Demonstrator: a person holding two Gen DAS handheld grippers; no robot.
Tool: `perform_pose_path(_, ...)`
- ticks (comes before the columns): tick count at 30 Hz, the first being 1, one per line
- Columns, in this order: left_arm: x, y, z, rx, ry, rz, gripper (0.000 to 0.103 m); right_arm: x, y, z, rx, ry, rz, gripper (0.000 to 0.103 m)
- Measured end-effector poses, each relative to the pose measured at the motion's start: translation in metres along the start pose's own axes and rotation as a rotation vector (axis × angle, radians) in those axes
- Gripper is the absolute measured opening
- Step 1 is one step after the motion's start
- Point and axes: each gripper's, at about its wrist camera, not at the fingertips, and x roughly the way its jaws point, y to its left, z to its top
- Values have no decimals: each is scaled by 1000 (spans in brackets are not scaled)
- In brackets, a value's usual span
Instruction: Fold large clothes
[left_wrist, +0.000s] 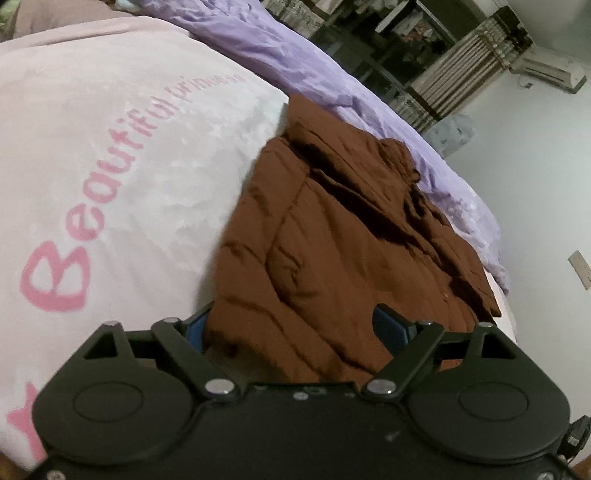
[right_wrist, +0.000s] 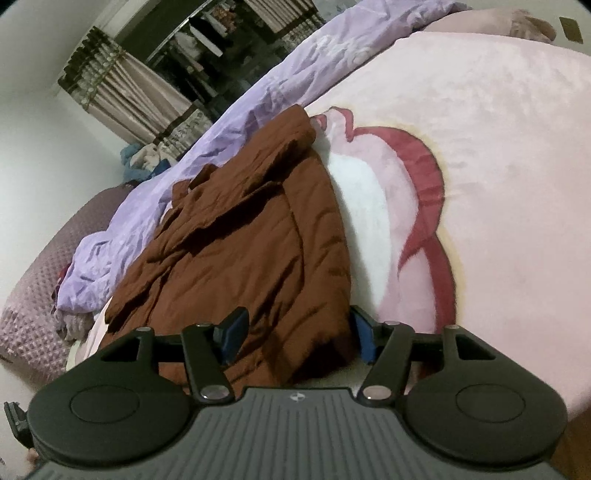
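Left gripper (left_wrist: 295, 328) and right gripper (right_wrist: 299, 328) both gape around my brown jacket (left_wrist: 332, 240) hem, seemingly ungripped; thick padding could slip out when I close.

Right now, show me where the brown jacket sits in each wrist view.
Left wrist: brown jacket centre, running from the claw up and right.
Right wrist: brown jacket centre-left, above the claw.
Shared landmark: purple sheet along the jacket's far edge.
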Motion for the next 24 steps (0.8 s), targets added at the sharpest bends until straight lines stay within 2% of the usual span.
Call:
perform_pose_path(3,-2,0,-4,-6,-7,1,81,-3,4,-3,-20,12,-7,72)
perform_pose_path(5,-1,0,-4,-10,-12,15,70,-1,8,-3,-33,13,-20,70)
perform_pose_path(6,1,0,-3,-12,-6,21,57,0,10,-2,-35,12,-26,67)
perform_pose_path(7,3,-1,-3,-13,1,27,47,2,11,0,-35,15,-31,55)
perform_pose_path(8,5,-2,-2,-11,7,37,43,4,12,1,-31,26,-44,43)
perform_pose_path(10,7,-4,-2,0,11,46,32,7,11,2,-17,35,-62,33)
perform_pose_path(11,8,-5,-2,3,14,44,30,8,11,3,-5,42,-54,29)
perform_pose_path(13,8,-5,-1,-12,12,29,21,7,12,4,1,43,-50,24)
perform_pose_path(16,3,-9,2,-17,-11,10,18,4,15,6,2,34,-37,17)
perform_pose_path(20,-5,-27,11,41,-56,25,18,-3,17,17,46,7,4,14)
perform_pose_path(24,-6,-45,26,91,-78,8,17,-3,22,31,72,-12,56,14)
